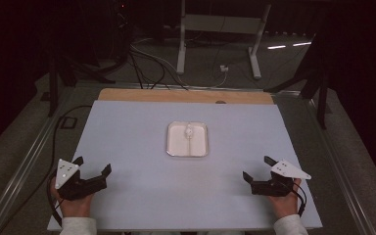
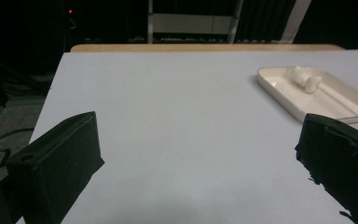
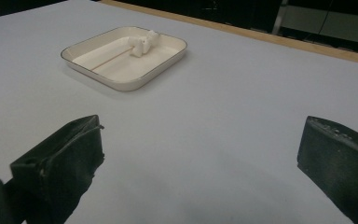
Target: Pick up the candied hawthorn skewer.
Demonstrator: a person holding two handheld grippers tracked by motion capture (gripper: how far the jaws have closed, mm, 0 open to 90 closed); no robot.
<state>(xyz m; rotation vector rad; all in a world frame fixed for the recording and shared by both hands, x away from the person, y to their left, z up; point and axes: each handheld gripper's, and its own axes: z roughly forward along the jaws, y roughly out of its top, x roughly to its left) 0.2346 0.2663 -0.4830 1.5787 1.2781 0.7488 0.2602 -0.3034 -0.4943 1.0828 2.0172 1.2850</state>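
A shallow white square tray lies at the middle of the table. A small white lumpy object rests in it against the far rim, and a thin straight line runs from that object along the tray floor. My left gripper is held low at the near left, open and empty. At the near right my right gripper is also open and empty. The left gripper view has the tray and white object at its right, beyond my left gripper. In the right gripper view the tray and object lie at the upper left, past my right gripper.
The pale tabletop stretches bare between the grippers and the tray. A wooden strip borders its far edge. Beyond it on the floor stand a white frame and loose cables. Metal rails run along both sides of the table.
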